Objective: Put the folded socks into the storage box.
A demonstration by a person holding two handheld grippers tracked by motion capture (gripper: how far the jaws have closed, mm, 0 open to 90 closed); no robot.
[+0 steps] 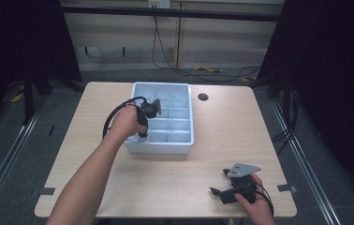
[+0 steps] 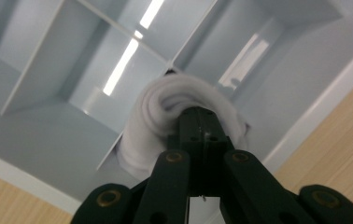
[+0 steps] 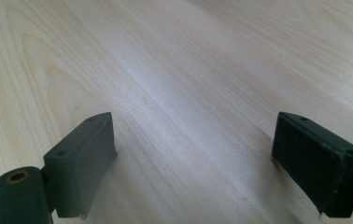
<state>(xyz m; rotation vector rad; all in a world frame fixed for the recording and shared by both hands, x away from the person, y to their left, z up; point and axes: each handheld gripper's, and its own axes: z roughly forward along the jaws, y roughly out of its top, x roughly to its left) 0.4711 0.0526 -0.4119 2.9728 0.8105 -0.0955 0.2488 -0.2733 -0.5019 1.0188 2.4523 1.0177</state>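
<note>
While my left forearm reaches in from the bottom left of the high view, my left gripper hangs over the near left corner of the pale blue divided tray, pointing down into it. In the left gripper view its two black jaws are pressed together on a soft white roll of cloth, which bulges out around and behind the tips; so this gripper is closed and gripping that roll. The roll sits low over a compartment at the tray's edge, right at the spot where two thin dividers meet, and I cannot tell whether it already touches the compartment floor. Beyond it the neighbouring compartments show bare grey-blue floors with bright strips of reflected light. The tray itself stands on the far middle of the light wooden bench, its long side running away from me, and a small dark round hole lies in the bench top just to its right. Farther right and much nearer to me, well apart from the tray, my right gripper rests low by the bench's front right corner, with its grey three-cornered plate on top. In the right gripper view its jaws stand wide apart, nothing but bare wood grain between them, so it is open and holds nothing.
</note>
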